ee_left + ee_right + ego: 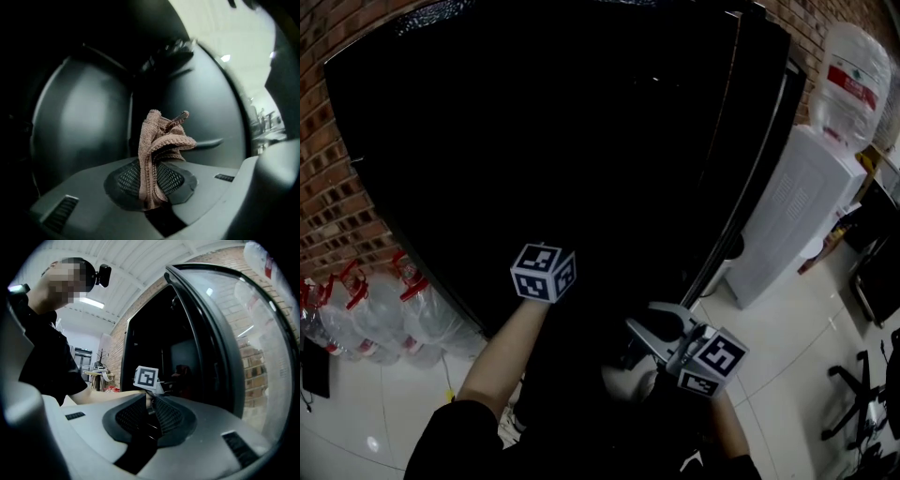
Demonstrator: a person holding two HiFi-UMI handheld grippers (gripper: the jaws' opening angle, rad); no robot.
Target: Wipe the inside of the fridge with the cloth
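Brown cloth [161, 140] is pinched thinly by the left tongs [151, 185], while the right tongs [150, 401] are pressed together, empty. The cloth could be pulled free by rubbing in the fridge [534, 141].

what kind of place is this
Probably a workshop or office back room: a red brick wall, a white plastic water dispenser and clear plastic water jugs with red caps on a pale tiled floor.

We held our left gripper [151, 185] out near the centre of the head view, its jaws clamped on the cloth [161, 140], with our left forearm [499, 354] bare and reaching up the frame. Our right gripper [151, 405] sat at the lower right, jaws together on nothing.
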